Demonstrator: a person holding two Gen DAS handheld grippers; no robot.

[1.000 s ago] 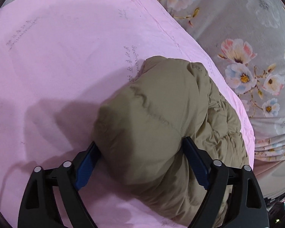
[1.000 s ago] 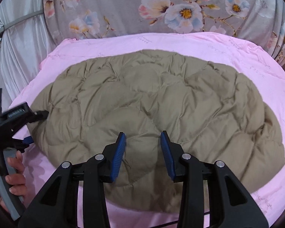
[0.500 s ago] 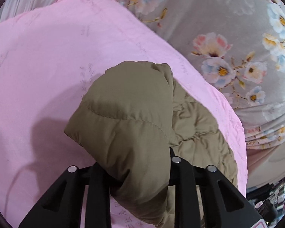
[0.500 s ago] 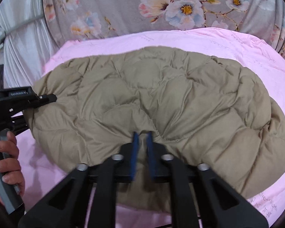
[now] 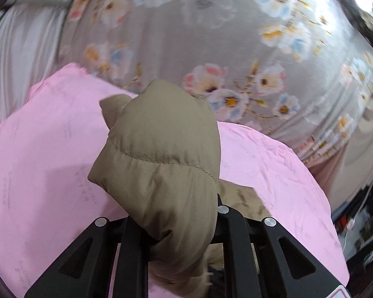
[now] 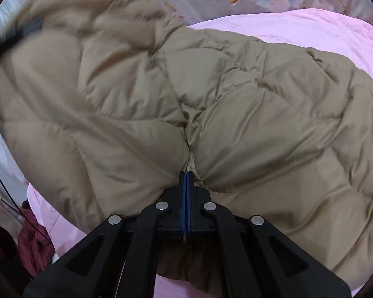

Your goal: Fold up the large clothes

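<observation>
My left gripper (image 5: pixel 176 213) clamped on khaki puffer jacket (image 5: pixel 159 164); right gripper (image 6: pixel 186 183) pinching its hem at 6 o'clock. Pink sheet (image 5: pixel 37 154) print unreadable.

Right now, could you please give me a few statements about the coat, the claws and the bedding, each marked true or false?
1. The right claw is shut on the olive puffer coat. True.
2. The left claw is open and holds nothing. False: it grips a bunched coat end.
3. The coat lies over a pink sheet. True.
4. The bedding behind the sheet is plain blue. False: the grey cover is flowered.
</observation>
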